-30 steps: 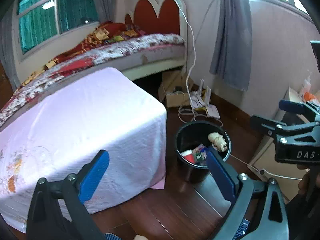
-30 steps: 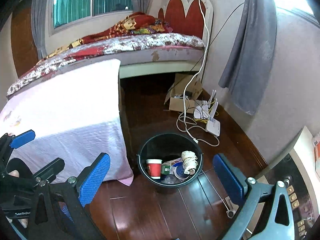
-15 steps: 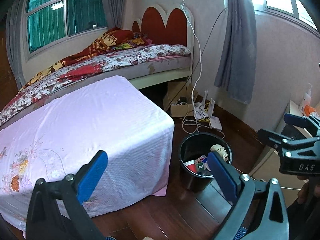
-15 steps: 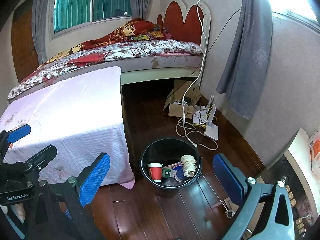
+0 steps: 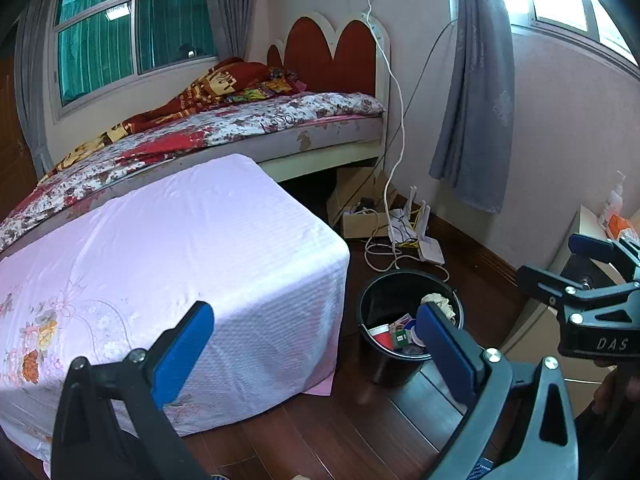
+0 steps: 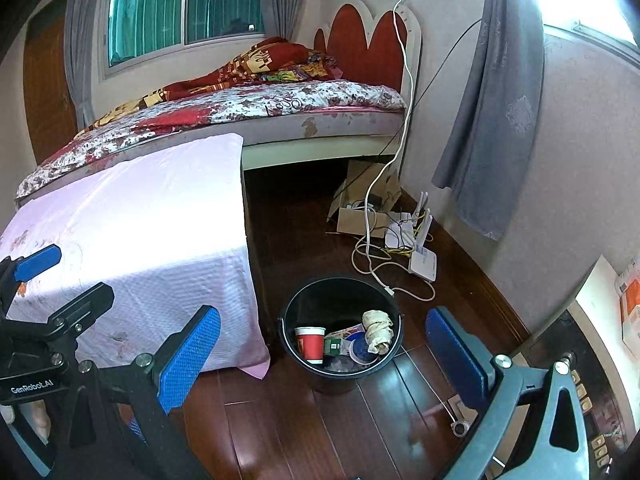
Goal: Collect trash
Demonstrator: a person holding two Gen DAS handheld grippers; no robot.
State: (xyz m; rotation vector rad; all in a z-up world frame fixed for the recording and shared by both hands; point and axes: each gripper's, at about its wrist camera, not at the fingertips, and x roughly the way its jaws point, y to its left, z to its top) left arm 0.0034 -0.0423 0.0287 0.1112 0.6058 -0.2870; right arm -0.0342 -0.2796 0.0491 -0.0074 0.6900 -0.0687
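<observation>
A black trash bin [image 6: 294, 312] stands on the wooden floor beside a table draped in a pink cloth [image 6: 132, 216]. In it lie a red paper cup [image 6: 311, 344], a crumpled paper wad [image 6: 378, 330] and other scraps. The bin also shows in the left wrist view [image 5: 370, 312]. My left gripper [image 5: 312, 352] is open and empty, held high above the table corner. My right gripper [image 6: 324, 356] is open and empty, well above the bin. The right gripper also shows at the right edge of the left wrist view [image 5: 592, 280].
A bed [image 5: 240, 128] with a red headboard stands behind the table. A cardboard box [image 6: 360, 216], white routers [image 6: 422, 256] and loose cables [image 6: 376, 260] lie on the floor by the wall. A grey curtain [image 6: 496, 120] hangs at right. A white cabinet [image 5: 592, 224] holds a bottle.
Both grippers have pulled back and up, away from the bin, so the bin looks smaller and more of the room shows. Both stay open and empty.
</observation>
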